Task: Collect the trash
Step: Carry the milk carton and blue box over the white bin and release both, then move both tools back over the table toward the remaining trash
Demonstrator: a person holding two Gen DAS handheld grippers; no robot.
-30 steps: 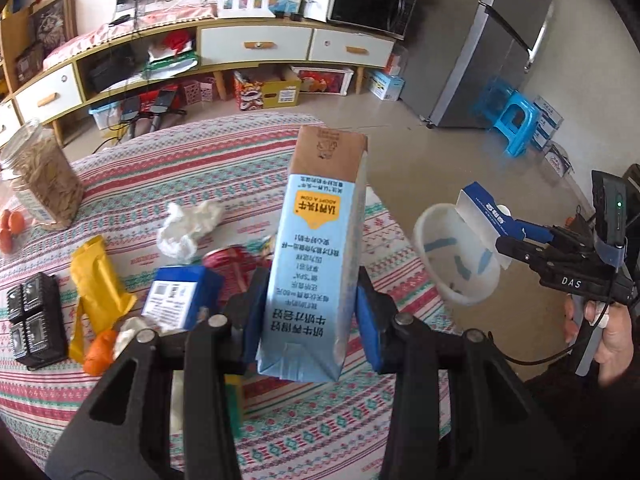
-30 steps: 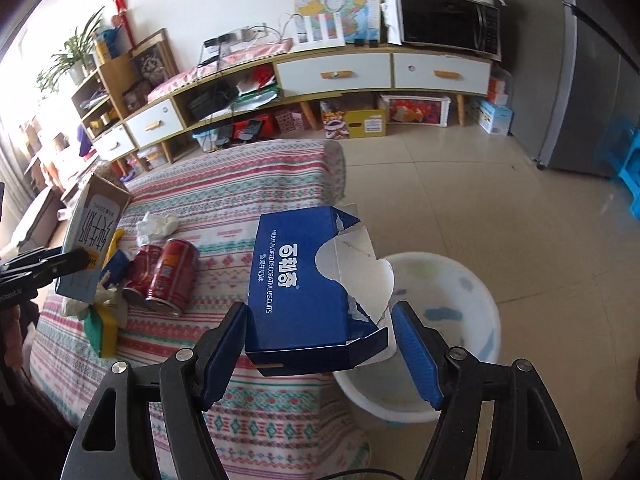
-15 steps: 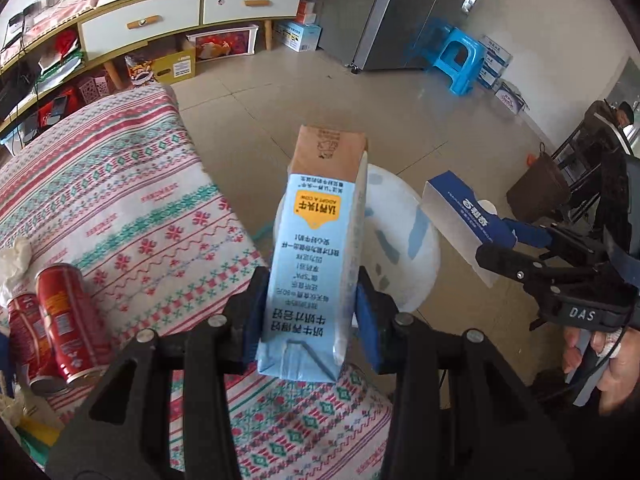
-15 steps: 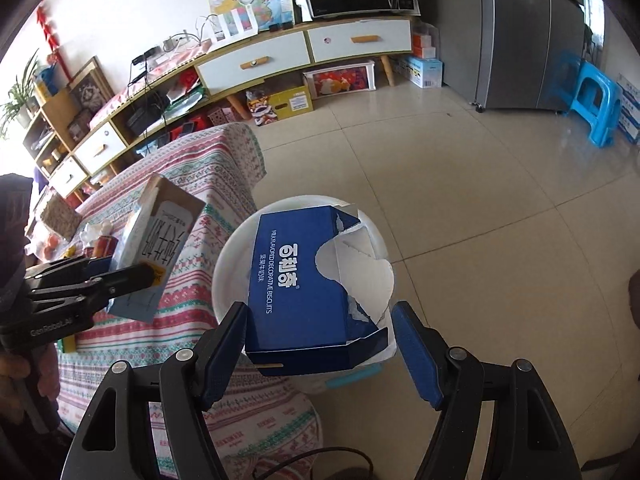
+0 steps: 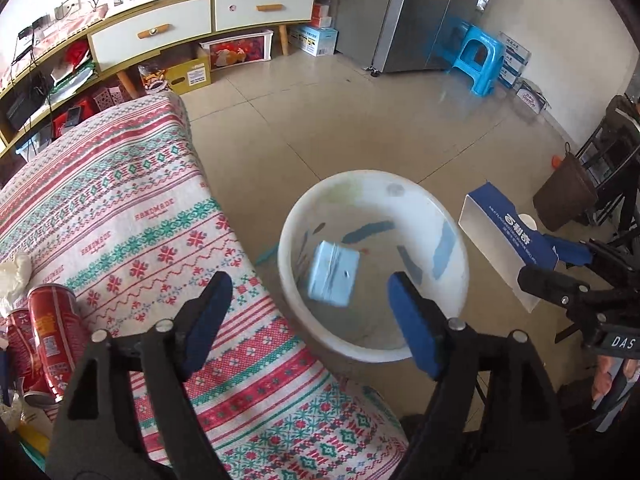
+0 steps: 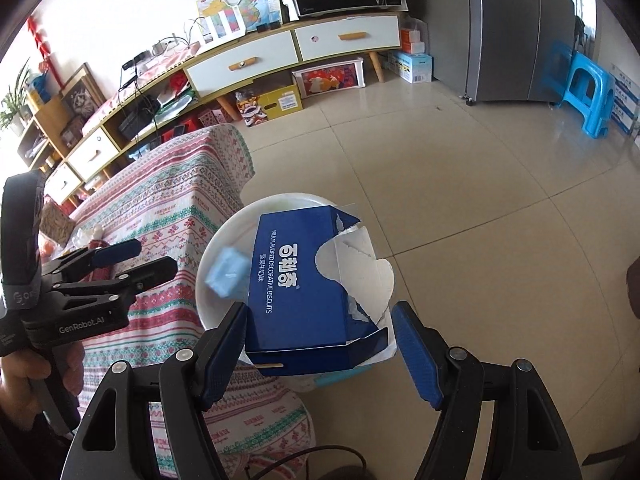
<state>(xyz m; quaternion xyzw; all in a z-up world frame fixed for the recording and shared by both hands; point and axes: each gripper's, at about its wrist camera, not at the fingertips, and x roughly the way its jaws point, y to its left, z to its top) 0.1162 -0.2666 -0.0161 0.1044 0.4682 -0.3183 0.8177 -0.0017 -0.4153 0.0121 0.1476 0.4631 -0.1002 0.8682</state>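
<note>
Blue biscuit box [image 6: 304, 280] sat loose between parted right tongs [image 6: 320, 344], long axis pointing into white basin [image 5: 456, 240] directly below; left tongs [image 5: 310, 320] empty, spread.

The left wrist view looks forward and down along its own fingers from above the near corner of the table [image 5: 132, 216], close over the white basin [image 5: 452, 264] on the floor just beside that corner. The right wrist view faces the same way from the basin's [image 6: 216, 248] other side, equally near. Both share the basin, the table's [image 6: 168, 216] far edge, the sideboard [image 5: 208, 20] [image 6: 292, 52] along the wall and the blue stool [image 5: 478, 56] [image 6: 588, 92].
</note>
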